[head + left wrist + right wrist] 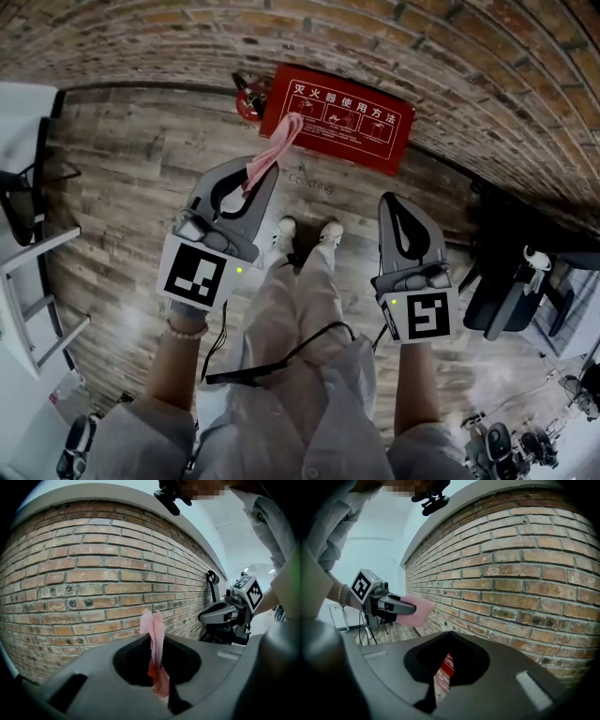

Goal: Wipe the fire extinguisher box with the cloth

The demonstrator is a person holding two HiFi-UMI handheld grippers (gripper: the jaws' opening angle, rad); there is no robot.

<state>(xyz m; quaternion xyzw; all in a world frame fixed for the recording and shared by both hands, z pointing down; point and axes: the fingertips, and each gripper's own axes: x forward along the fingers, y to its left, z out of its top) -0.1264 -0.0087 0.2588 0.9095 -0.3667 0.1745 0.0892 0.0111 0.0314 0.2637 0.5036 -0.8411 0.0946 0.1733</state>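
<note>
Box: red, stiff, on floor against wall | cloth: soft, light, limp, best gripped bunched at one end | left gripper jaws pinch it | right gripper jaws together, empty

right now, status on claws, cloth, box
Left claw shut on cloth. Right claw shut, empty. Cloth tip over box, contact unclear. Nothing blocking.

Cloth, painted box, plastic, brick and wood
The pink soft cloth looks limp and matt; the red rectangular fire extinguisher box has a smooth, faintly glossy face; the left gripper and right gripper wear matt grey plastic; the brick wall is rough, the plank floor worn wood-grain
</note>
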